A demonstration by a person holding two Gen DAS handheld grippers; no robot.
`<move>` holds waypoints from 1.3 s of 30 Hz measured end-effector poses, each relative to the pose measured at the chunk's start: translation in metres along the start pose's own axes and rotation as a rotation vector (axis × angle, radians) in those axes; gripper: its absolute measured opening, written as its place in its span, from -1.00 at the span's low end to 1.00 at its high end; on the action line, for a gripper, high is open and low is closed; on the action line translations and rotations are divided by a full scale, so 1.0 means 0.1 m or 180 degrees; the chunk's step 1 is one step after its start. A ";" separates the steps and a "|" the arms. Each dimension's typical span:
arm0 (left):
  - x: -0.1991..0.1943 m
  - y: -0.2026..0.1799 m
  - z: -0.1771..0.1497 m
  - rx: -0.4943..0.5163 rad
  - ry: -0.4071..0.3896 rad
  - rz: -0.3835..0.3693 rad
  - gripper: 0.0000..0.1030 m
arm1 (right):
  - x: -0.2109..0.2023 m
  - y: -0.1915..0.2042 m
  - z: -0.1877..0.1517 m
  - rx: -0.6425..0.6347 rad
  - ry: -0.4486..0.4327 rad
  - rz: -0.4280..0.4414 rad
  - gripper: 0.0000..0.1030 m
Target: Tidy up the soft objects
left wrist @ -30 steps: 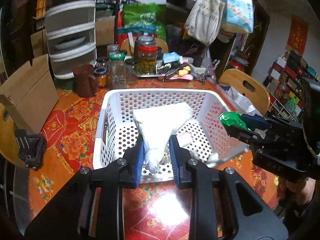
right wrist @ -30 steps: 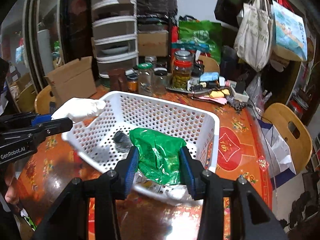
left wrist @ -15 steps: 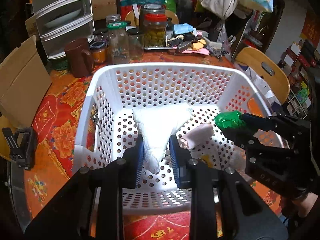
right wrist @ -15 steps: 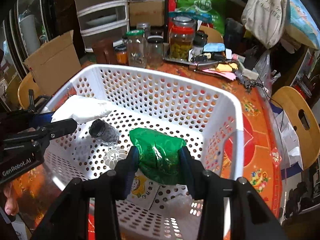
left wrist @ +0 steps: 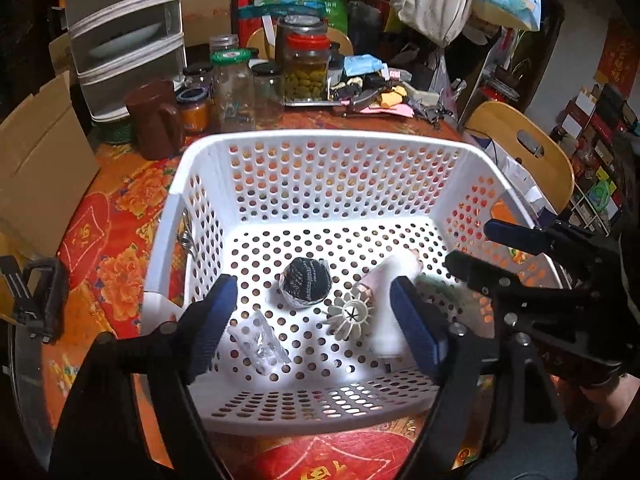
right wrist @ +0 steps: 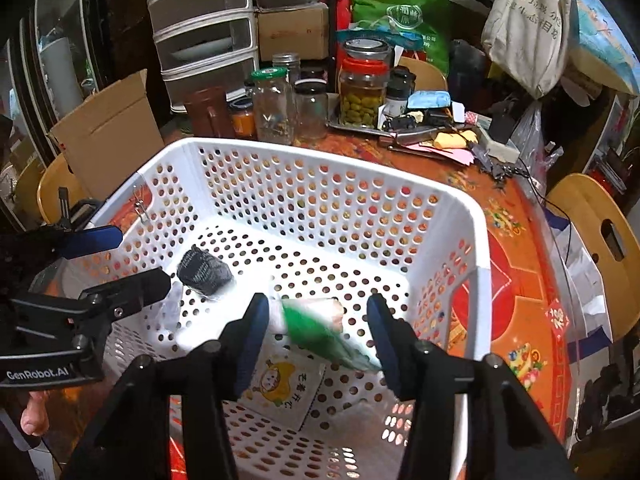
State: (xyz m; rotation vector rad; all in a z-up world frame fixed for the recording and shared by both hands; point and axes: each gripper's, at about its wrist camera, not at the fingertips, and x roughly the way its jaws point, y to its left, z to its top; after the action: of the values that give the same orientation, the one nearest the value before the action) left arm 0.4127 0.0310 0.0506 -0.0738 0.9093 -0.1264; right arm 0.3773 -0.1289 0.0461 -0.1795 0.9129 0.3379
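A white perforated basket (left wrist: 320,142) (right wrist: 476,280) stands on the red flowered table. My left gripper (left wrist: 316,320) is open and empty over its near side. My right gripper (right wrist: 316,332) is open; a blurred green soft bag (right wrist: 320,332) is falling between its fingers onto the basket floor. In the basket lie a dark knitted ball (left wrist: 306,282) (right wrist: 204,268), a pink-white roll (left wrist: 394,270), a round white ribbed piece (left wrist: 351,316), a clear plastic wrapper (left wrist: 260,344) and a printed packet (right wrist: 286,388). The white soft bundle that the left gripper held is not clearly seen.
Glass jars (left wrist: 234,84) and a brown mug (left wrist: 156,120) stand behind the basket. A cardboard box (left wrist: 36,164) is at the left, white drawers (left wrist: 124,36) behind. A wooden chair (left wrist: 524,152) is at the right. Clutter fills the back.
Both grippers have opened over the basket. The left has let go of the white bundle, the right of the green bag, which is dropping. Both cameras moved closer over the basket.
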 end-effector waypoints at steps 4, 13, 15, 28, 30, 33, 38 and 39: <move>-0.20 0.01 -0.02 0.0013 -0.0148 0.0046 0.72 | -0.11 -0.03 -0.01 0.0035 -0.0098 0.0027 0.42; -0.62 0.08 -0.17 0.0001 -0.0357 0.0017 1.00 | -0.41 -0.04 -0.13 0.0052 -0.0240 0.0130 0.99; -0.68 0.04 -0.21 0.0047 -0.0377 0.0062 1.00 | -0.46 -0.02 -0.17 0.0048 -0.0267 0.0125 1.00; -1.37 -0.20 -0.84 0.0198 -0.0717 0.0151 1.00 | -1.10 0.11 -0.62 0.0108 -0.0594 0.0144 1.00; -1.54 -0.23 -0.96 0.0217 -0.0822 0.0148 1.00 | -1.23 0.14 -0.74 0.0102 -0.0664 0.0128 1.00; -1.79 -0.28 -1.16 0.0249 -0.0969 0.0220 1.00 | -1.46 0.18 -0.95 0.0142 -0.0796 0.0123 1.00; -2.25 -0.28 -1.56 0.0173 -0.1189 0.0238 1.00 | -1.89 0.30 -1.38 0.0202 -0.1059 0.0039 1.00; -2.36 -0.28 -1.67 0.0141 -0.1222 0.0321 1.00 | -1.95 0.34 -1.47 0.0191 -0.1090 -0.0019 1.00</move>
State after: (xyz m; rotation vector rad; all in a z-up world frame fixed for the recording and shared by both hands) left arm 0.1355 0.0348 0.1362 -0.0098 0.5253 -0.0359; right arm 0.1457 -0.1813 0.1136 -0.0657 0.5831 0.3235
